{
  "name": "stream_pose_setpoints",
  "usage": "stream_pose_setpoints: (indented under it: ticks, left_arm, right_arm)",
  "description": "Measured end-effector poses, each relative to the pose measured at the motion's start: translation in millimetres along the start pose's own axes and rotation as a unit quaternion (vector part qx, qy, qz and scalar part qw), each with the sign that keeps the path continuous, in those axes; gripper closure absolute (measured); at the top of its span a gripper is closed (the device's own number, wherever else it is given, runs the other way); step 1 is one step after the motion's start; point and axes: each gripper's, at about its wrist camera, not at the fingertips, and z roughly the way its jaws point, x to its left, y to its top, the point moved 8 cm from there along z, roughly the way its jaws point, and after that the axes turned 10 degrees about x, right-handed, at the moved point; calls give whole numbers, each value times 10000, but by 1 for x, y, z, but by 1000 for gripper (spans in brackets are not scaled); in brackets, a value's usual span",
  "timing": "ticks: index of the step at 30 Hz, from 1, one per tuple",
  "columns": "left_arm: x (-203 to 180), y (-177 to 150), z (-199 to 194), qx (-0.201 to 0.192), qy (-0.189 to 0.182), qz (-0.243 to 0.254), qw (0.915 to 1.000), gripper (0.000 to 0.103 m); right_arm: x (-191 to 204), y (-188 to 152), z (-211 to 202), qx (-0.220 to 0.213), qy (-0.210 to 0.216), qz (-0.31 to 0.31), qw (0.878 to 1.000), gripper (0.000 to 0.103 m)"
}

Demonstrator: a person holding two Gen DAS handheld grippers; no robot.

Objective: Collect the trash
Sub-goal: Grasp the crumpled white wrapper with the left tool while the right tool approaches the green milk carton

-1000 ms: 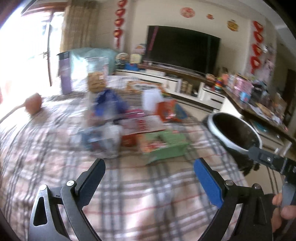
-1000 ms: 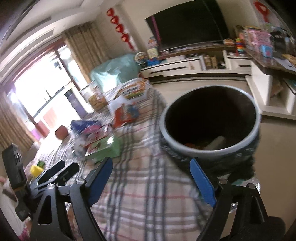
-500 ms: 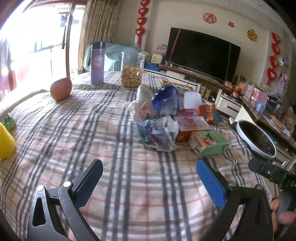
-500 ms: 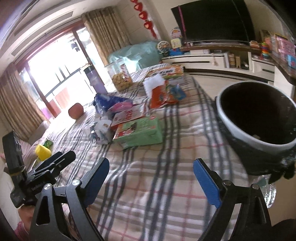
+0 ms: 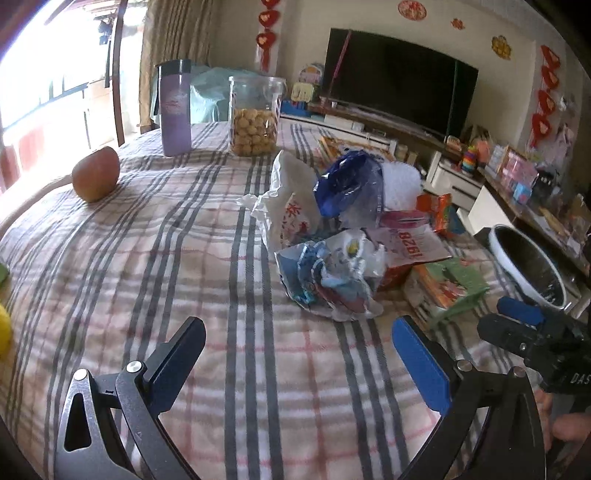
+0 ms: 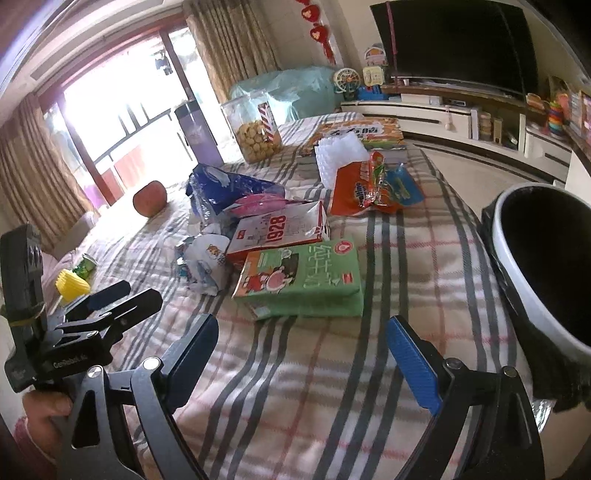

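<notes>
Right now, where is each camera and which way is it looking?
Left wrist: rides the open left claw, facing the wrapper pile; right claw at its right edge.
Right wrist: rides the open right claw, facing the green box and bin; left claw at its left edge.
Both show the apple.

Home living room: wall-mounted television over low media cabinet, red festive wall ornaments, curtained balcony door, plaid-covered table.

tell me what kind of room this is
Most likely a home living room: a big television on a low media cabinet, curtains by a balcony door, and a table with a plaid cloth holding snack wrappers.
</notes>
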Motion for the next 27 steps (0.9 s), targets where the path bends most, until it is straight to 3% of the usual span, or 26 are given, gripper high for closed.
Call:
stream_pose_setpoints:
  ticks: [8,11,14,15,16,18,21,25,27]
  left_arm:
    - [8,25,30,213,-156,53,9996,5]
    - [4,31,42,293,-289,114,9991,17]
    - [-3,34,51,397,-402,249,9981,42]
    - [-7,34,54,431,-487,330,9973,55]
    - [-10,34,55,441,-540,384,9968,61]
    - [-13,35,56,421,-518,491,9966,67]
    - [-13,34,51,339,-587,513,9964,78]
    - [-7,27,46,322,-685,406,9963,80]
    - [-4,21,41,289,-714,341,9964,80]
  right_arm:
    - [-8,8,21,264,28,48,9996,10]
    - [-9,10,25,278,69,67,9996,10]
    - [-9,10,28,302,-32,24,9995,12]
    - [-9,10,28,280,-68,1,9996,17]
    - [-9,9,28,275,-94,-7,9996,22]
    - [-10,6,27,291,-142,9,9995,44]
    - [-13,2,22,307,-111,51,9995,59]
    - [-16,-1,12,327,283,148,9990,56]
    - [-17,2,7,277,248,18,9993,44]
